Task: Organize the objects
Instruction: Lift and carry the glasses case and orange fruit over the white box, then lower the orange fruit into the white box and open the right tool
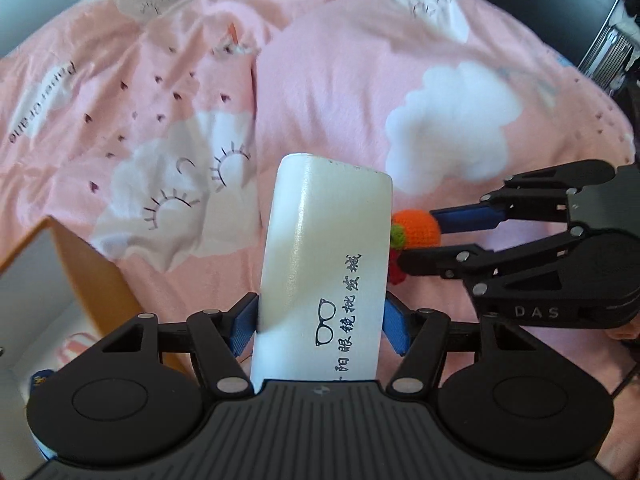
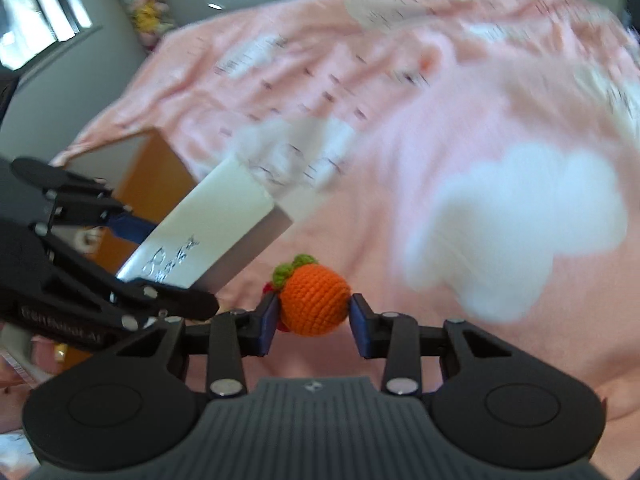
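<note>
Now both loads lifted clear of the pink bedspread [image 1: 328, 80]: left gripper [image 1: 320, 322] spread wide, clamping white glasses case [image 1: 320, 272] between its pads; right gripper [image 2: 314, 316] half closed on orange crocheted ball [image 2: 314, 302]. Next, presumably: carry across to orange box [image 1: 96, 280] beside left jaws, then release inside.

Readable print on the case, the sheet and a gripper

The white case [image 1: 324, 264] carries a small black drawing of spectacles and a line of black Chinese characters along its length; those that can be made out read 阳眼镜批发城, with the start hidden. On the pink sheet [image 1: 332, 92], a white cloud at the left bears upside-down lettering, roughly "Paper crane". The right gripper [image 1: 420, 240] shows "DAS" on its black body.
</note>
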{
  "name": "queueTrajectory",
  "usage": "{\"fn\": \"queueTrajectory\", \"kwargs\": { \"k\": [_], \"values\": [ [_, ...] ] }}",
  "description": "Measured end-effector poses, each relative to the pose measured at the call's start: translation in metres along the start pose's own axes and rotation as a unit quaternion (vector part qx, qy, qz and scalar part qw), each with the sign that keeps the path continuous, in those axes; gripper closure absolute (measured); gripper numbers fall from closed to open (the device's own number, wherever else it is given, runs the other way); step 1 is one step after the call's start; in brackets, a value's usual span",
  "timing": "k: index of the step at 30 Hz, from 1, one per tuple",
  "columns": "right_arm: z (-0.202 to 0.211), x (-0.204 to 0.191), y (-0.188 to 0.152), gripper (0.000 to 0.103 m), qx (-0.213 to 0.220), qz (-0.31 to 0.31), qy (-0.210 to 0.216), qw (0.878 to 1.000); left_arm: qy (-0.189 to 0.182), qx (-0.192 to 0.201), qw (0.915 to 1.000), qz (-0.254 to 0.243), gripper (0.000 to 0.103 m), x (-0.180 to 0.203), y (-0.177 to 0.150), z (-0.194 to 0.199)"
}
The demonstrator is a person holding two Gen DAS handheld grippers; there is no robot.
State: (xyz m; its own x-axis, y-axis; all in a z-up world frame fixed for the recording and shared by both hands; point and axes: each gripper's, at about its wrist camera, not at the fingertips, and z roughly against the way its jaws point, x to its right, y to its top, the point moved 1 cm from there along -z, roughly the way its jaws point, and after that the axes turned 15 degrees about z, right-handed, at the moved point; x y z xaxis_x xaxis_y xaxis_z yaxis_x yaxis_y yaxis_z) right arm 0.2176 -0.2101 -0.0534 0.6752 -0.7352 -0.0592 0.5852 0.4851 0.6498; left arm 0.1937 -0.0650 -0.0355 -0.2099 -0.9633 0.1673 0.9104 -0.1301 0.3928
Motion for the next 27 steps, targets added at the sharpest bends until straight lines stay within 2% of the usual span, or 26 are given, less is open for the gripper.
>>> {"fn": "queueTrajectory", "kwargs": {
  "k": [3, 6, 11, 16, 20, 25, 27],
  "values": [
    [0.02, -0.026, 0.014, 0.063, 0.024, 0.04, 0.012, 0.999, -0.007, 0.022, 0.9996, 0.014, 0.029, -0.019, 0.005, 0.027],
    [0.037, -0.058, 0.032, 0.063, 0.051, 0.087, 0.05, 0.994, 0.006, 0.043, 0.9986, 0.029, 0.029, -0.043, 0.005, 0.051],
    [0.045, -0.126, 0.061, 0.063, 0.061, 0.196, 0.116, 0.972, 0.032, 0.059, 0.9957, 0.063, 0.029, -0.083, -0.014, 0.083],
    [0.023, -0.184, 0.077, 0.063, 0.017, 0.3, 0.147, 0.942, 0.051, 0.057, 0.9927, 0.093, 0.029, -0.114, -0.039, 0.093],
    [-0.006, -0.219, 0.088, 0.063, -0.044, 0.38, 0.154, 0.911, 0.048, 0.044, 0.9921, 0.107, 0.029, -0.132, -0.054, 0.09],
    [-0.038, -0.251, 0.087, 0.063, -0.113, 0.468, 0.113, 0.869, 0.045, 0.04, 0.9915, 0.115, 0.029, -0.151, -0.058, 0.083],
    [-0.052, -0.257, 0.088, 0.063, -0.135, 0.483, 0.105, 0.859, 0.045, 0.037, 0.9915, 0.116, 0.029, -0.156, -0.057, 0.079]
  ]
}}
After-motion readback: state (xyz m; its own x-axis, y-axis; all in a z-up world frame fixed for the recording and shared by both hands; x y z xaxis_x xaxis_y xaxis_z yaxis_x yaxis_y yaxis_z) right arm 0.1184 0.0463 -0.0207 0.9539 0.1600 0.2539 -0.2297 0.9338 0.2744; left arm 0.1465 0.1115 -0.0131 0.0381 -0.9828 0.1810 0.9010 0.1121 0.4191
